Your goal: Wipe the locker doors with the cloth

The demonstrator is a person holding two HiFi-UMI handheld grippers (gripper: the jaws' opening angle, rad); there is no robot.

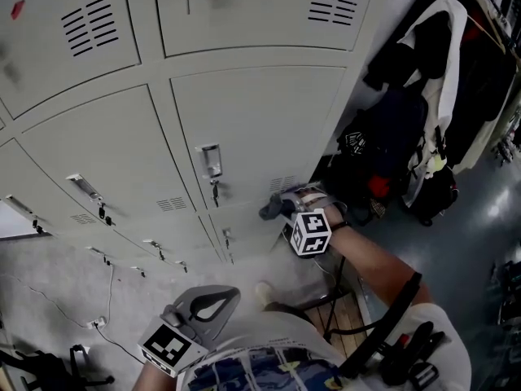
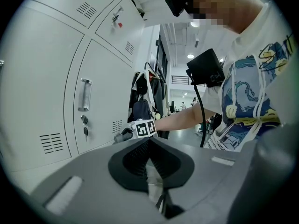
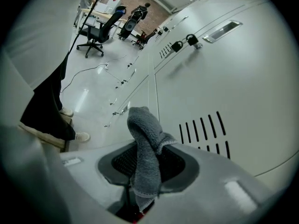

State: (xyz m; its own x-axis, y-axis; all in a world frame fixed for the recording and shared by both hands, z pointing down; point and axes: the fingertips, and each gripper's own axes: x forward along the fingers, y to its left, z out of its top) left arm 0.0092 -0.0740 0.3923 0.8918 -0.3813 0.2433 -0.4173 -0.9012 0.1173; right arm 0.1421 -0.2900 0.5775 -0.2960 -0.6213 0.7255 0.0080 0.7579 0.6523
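Observation:
Grey locker doors (image 1: 260,129) fill the head view. My right gripper (image 1: 286,207) is shut on a grey cloth (image 1: 273,208) and holds it at a low locker door (image 1: 244,228), next to the vent slots (image 1: 282,184). In the right gripper view the cloth (image 3: 145,153) sticks up folded between the jaws, with the vented door (image 3: 205,133) just beyond it. Whether the cloth touches the door I cannot tell. My left gripper (image 1: 228,296) hangs low near the person's body, shut with nothing in it; its pads (image 2: 140,155) meet.
Keys hang in locks (image 1: 215,191) under the door handles (image 1: 211,160). Coats (image 1: 435,63) and a dark bag (image 1: 383,149) hang right of the lockers. A cable (image 1: 57,306) lies on the floor at the left. Office chairs (image 3: 99,31) stand far down the row.

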